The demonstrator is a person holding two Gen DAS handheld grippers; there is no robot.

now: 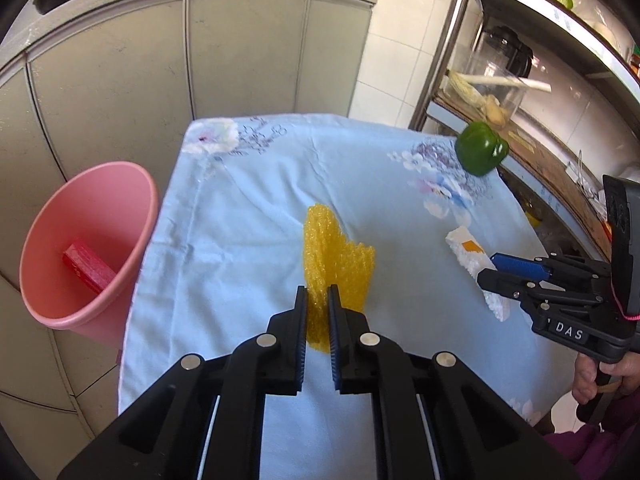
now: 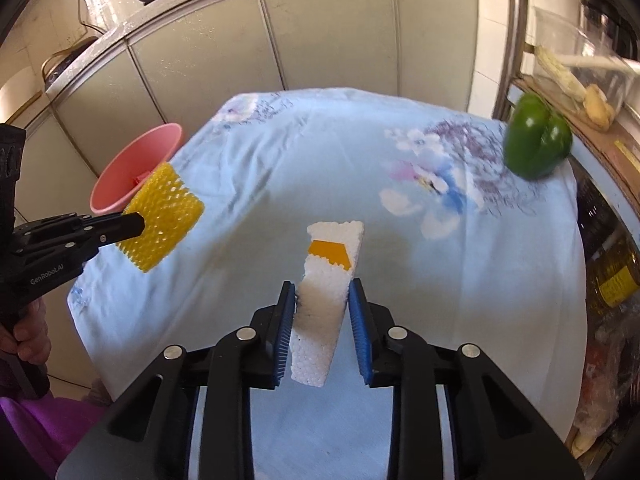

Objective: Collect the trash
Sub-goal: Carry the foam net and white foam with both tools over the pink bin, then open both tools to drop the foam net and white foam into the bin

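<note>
item 1: yellow dimpled foam-net sheet [image 1: 338, 256]. clamped at its near edge between the jaws of the left gripper [image 1: 318, 300], which stand almost together on it. lifted off the blue floral cloth-covered surface [image 1: 248, 208]; seen from the right wrist, it hangs just in front of the pink plastic bin [image 2: 132, 168]. long axis runs away from the jaws, free end pointing out past them.

item 2: white polystyrene foam wedge with an orange patch [image 2: 326, 280]. pinched across its narrow width by the right gripper [image 2: 322, 300], jaws closed in on its sides. held well away from the pink bin, on the side of the green bell pepper [image 2: 536, 140]. long axis runs along the jaws; broad end with the patch points away, narrow end toward the camera.

item 3: red flat packet [image 1: 88, 266], already inside the pink bin.

risks, judged: the thin sheet is held by an edge only and may slip or flop against the bin rim; the crumbly wedge may shed or pivot in a side pinch; the bin stands off the surface edge, so an early release drops items on the floor.
</note>
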